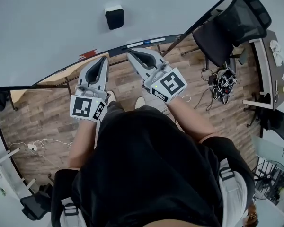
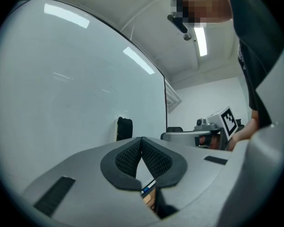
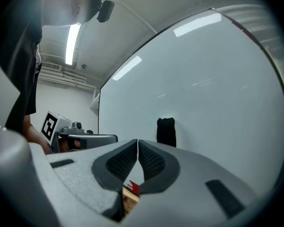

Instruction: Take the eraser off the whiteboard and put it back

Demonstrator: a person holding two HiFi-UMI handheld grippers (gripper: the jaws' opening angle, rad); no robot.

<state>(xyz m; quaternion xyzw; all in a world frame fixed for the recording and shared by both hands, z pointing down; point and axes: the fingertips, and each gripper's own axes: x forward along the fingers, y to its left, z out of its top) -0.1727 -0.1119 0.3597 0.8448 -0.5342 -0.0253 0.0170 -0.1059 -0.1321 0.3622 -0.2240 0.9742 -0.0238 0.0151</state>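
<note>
1. We hold two grey two-jaw grippers side by side: the left gripper (image 1: 103,59) and the right gripper (image 1: 131,55).
2. Both pairs of jaws are closed tip to tip, with nothing between them.
3. One black rectangular eraser (image 1: 114,18) sits on the one large white whiteboard (image 1: 47,27). It is ahead of both jaw pairs and touches neither.

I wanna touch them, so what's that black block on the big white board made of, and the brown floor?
Black eraser block: matte, probably felt or foam; too small to be sure.
White board: smooth, glossy, since ceiling lights reflect in it.
Brown floor: wood-look planks, with grain and seams.
</note>
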